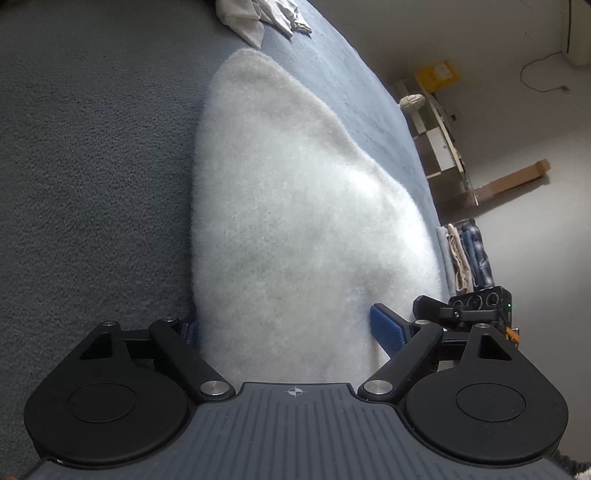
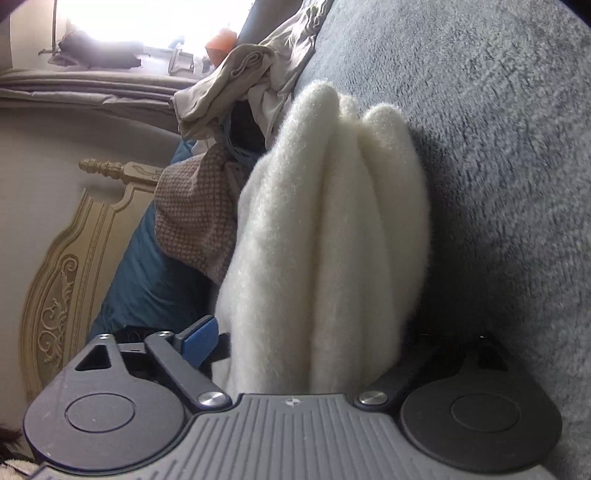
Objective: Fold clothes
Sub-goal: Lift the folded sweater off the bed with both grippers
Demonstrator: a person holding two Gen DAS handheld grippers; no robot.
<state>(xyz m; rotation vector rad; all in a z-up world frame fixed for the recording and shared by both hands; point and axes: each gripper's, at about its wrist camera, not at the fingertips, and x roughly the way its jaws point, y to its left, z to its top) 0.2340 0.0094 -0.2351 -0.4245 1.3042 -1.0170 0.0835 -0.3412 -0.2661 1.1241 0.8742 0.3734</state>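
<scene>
The folded white fleece garment was straddled on the grey plush bed by both left gripper and right gripper, fingers wide (grip unconfirmed), so all layers should be gathered evenly.

fleece garment folded, lies on bed cover | left gripper at its near end, one finger on each side | right gripper astride its stacked layers | loose clothes far behind | folded stack right, near bed edge
</scene>
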